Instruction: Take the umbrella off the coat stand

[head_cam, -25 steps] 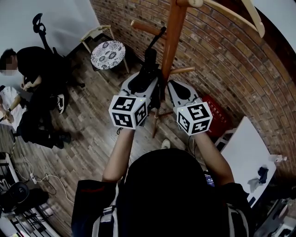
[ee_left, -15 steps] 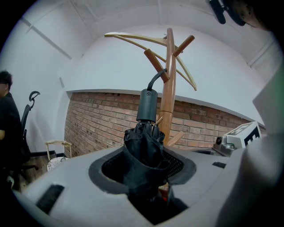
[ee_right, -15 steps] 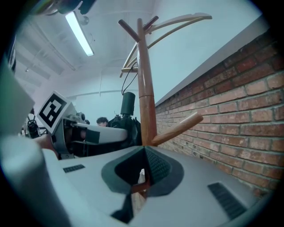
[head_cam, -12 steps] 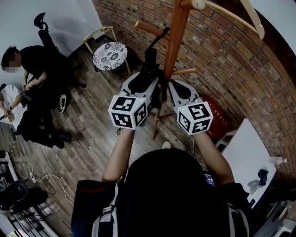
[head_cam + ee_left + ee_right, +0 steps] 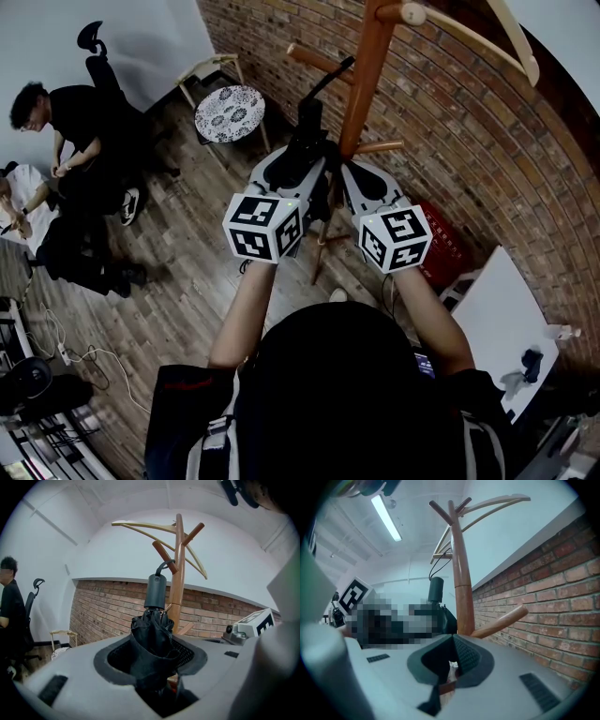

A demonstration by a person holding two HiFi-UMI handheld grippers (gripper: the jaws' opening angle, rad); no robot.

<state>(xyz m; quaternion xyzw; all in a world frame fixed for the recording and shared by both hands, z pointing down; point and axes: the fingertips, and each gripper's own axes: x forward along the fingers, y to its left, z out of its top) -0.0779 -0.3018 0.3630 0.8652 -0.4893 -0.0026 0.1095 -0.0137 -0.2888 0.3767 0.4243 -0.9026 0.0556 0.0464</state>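
A black folded umbrella (image 5: 306,141) hangs beside the wooden coat stand (image 5: 367,80); its strap (image 5: 165,565) is looped over a short peg (image 5: 164,557). My left gripper (image 5: 298,172) is shut on the umbrella's bunched canopy (image 5: 151,641), below the handle (image 5: 155,591). Just right of it, close to the stand's pole (image 5: 461,573), my right gripper (image 5: 361,187) is shut with nothing in it. In the right gripper view the umbrella handle (image 5: 436,590) shows left of the pole, above a lower peg (image 5: 501,619).
A brick wall (image 5: 469,122) stands right behind the stand. A round patterned stool (image 5: 230,101) is to the back left. A person (image 5: 70,141) sits at the left by an office chair. A red object (image 5: 441,246) and a white table (image 5: 506,314) are on the right.
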